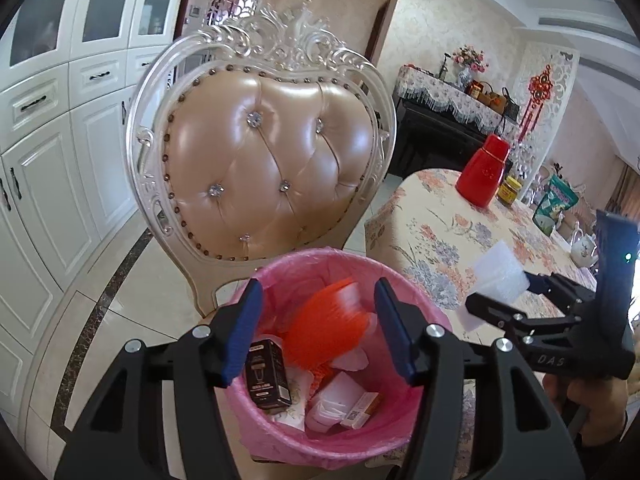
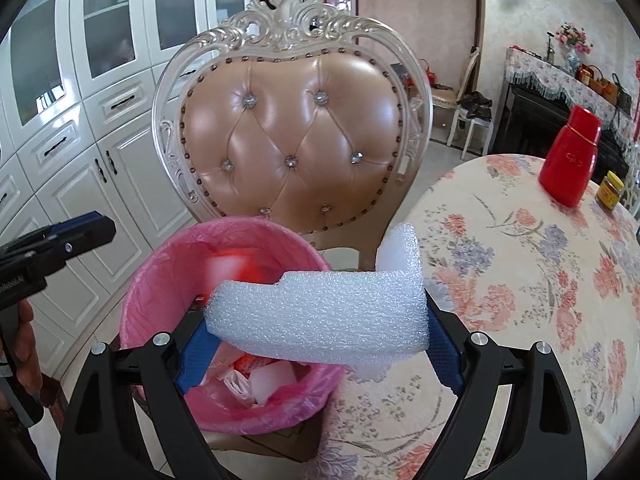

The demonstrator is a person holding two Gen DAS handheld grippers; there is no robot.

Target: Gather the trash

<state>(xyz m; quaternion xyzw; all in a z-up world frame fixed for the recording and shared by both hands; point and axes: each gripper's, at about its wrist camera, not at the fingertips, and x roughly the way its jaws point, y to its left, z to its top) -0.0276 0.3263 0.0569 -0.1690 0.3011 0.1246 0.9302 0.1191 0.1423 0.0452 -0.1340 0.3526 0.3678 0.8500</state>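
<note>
Pink-lined bin (image 1: 276,432) full of trash (image 1: 320,364)

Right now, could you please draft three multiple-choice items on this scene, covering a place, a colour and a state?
1. Where does the bin stand?
A. on the chair seat
B. on the table
C. inside a cupboard

2. What colour is the bin liner?
A. black
B. pink
C. blue

3. What is the right gripper doing?
A. hanging empty
B. holding a bottle
C. gripping white foam

Answers: 1 A, the bin rests in front of the padded backrest; 2 B, pink plastic lines the rim; 3 C, the foam sits clamped between its blue pads.
</note>
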